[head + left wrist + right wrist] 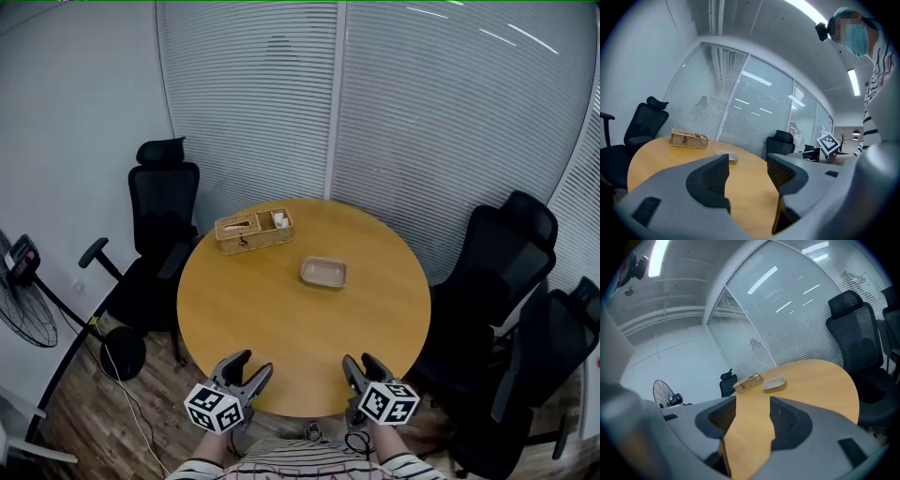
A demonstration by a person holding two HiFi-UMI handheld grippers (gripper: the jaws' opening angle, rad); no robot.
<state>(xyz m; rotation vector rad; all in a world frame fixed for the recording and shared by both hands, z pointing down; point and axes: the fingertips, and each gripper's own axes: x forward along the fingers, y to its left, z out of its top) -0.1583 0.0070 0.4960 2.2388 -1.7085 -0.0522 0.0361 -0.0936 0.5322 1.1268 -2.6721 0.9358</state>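
Shallow beige rectangular tray (323, 273): one, near the centre of the round wooden worktop (281, 328). Woven wicker basket (254, 231): one, at 11 o'clock near the rim. Black office chairs (161, 216): three, around the worktop. Left gripper (251, 364) and right gripper (360, 361) hover side by side over the 6 o'clock edge, well apart from the tray. Both have their jaws apart and hold nothing.

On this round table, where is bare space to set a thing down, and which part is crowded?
The near half of the table is bare, from the small tray down to the left gripper and right gripper. The right edge is bare too. Only the far left, by the wicker basket, is taken.
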